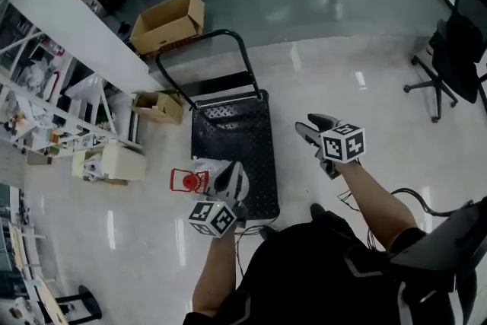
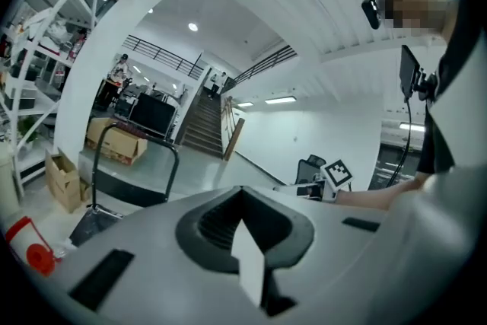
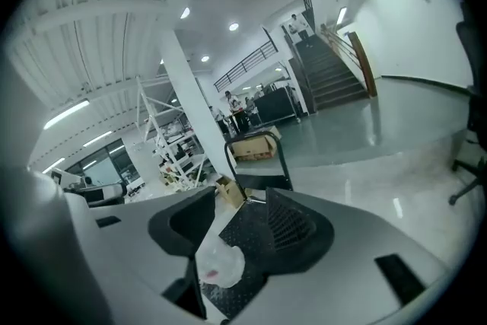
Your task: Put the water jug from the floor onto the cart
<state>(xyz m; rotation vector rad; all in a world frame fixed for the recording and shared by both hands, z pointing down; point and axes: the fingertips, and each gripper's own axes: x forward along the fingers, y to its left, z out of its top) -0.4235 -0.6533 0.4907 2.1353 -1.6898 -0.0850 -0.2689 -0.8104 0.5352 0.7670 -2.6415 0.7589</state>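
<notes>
The black platform cart (image 1: pixel 236 137) stands in the middle of the floor, its handle at the far end. The clear water jug (image 1: pixel 215 167) lies on its side at the deck's near left edge. Its red cap (image 1: pixel 185 180) sticks out past the edge over the floor. My left gripper (image 1: pixel 230 177) hovers just above the jug's body with its jaws shut and nothing between them. The cap (image 2: pixel 30 251) shows low at the left of the left gripper view. My right gripper (image 1: pixel 310 125) hangs open and empty to the right of the cart. The jug (image 3: pixel 221 266) shows through its gap.
Cardboard boxes (image 1: pixel 169 23) (image 1: pixel 157 105) sit beyond and left of the cart, next to white shelving (image 1: pixel 46 118) and a white pillar (image 1: pixel 68 19). An office chair (image 1: pixel 456 57) stands at the far right. A cable (image 1: pixel 411 198) trails on the floor at my right.
</notes>
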